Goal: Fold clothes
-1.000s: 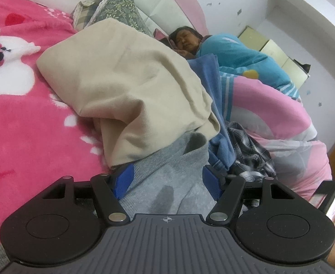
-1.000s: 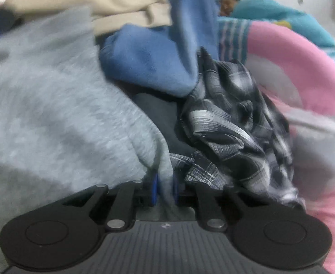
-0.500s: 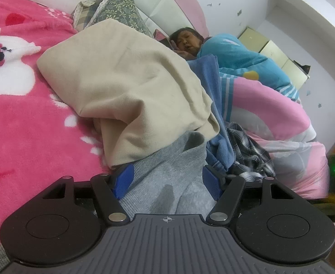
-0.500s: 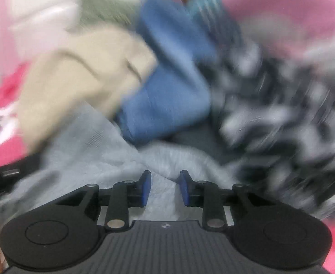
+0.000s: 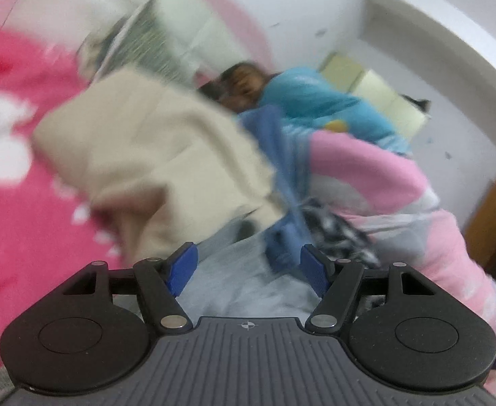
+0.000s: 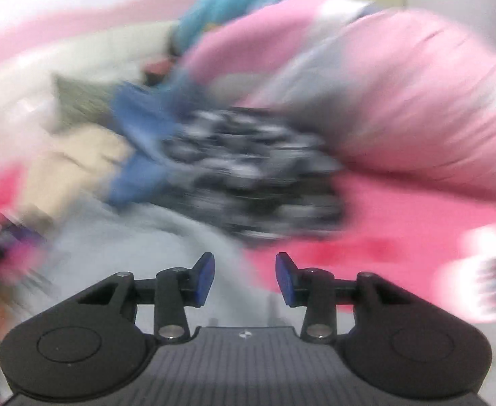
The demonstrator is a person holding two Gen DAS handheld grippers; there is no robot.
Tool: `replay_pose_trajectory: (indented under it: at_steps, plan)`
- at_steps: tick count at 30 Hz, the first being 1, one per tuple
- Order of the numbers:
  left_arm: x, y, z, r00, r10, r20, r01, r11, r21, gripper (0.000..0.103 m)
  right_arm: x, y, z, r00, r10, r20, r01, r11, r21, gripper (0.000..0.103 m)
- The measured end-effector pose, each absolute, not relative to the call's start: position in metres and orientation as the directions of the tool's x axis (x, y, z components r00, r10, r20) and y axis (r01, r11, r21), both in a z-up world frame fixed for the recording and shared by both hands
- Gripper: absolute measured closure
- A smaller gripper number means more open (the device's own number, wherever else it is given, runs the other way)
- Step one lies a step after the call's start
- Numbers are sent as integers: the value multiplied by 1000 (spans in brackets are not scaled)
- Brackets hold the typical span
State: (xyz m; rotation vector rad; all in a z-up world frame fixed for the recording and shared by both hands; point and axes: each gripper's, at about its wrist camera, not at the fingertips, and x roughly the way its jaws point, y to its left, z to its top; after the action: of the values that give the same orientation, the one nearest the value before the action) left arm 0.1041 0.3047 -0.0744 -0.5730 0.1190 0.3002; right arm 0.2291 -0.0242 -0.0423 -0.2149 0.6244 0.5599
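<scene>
A grey sweatshirt (image 5: pixel 248 291) lies on the pink bed, its cloth running between the blue pads of my left gripper (image 5: pixel 248 267), whose jaws stand wide and are easing apart. I cannot see the pads pressing on it. Behind it are a beige garment (image 5: pixel 153 155), a blue one (image 5: pixel 275 155) and a plaid shirt (image 5: pixel 336 233). In the blurred right wrist view, my right gripper (image 6: pixel 244 280) is opening with nothing between its pads, above the edge of the grey sweatshirt (image 6: pixel 146 253). The plaid shirt (image 6: pixel 254 169) lies ahead of it.
A person in a blue top (image 5: pixel 315 101) lies at the head of the bed beside a pink quilt (image 5: pixel 383 182). A patterned pillow (image 5: pixel 139 40) leans on the headboard. The pink blanket (image 5: pixel 28 203) spreads left; white wall and a wooden door stand right.
My right gripper let go of the grey sweatshirt, opened, rolled and swung up and right. The left gripper rose a little, with the grey cloth still between its pads.
</scene>
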Motion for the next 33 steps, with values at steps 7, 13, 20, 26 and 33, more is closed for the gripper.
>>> replay_pose_trajectory:
  at_steps: [7,13,20,26,33]
  plan:
    - [150,228,-54,950,30,-310,-134,937,-322,25,289,-54,-81,498,433,-751,-707,705,-63,60]
    - [198,202,-72,909,-22,-416,-78,972,-222,25,307,-32,-121,350,421,-837,-840,537,-81,57]
    - [210,234,-110,868,-62,-493,-135,925,-355,26,301,-32,-124,344,401,-849,-829,554,-74,63]
    - [207,236,-113,875,-61,-479,-140,917,-372,26,272,-20,-117,569,300,-765,-755,560,-342,98]
    - [206,238,-114,880,-35,-473,-167,911,-378,26,290,-15,-145,757,200,-622,-588,623,-516,97]
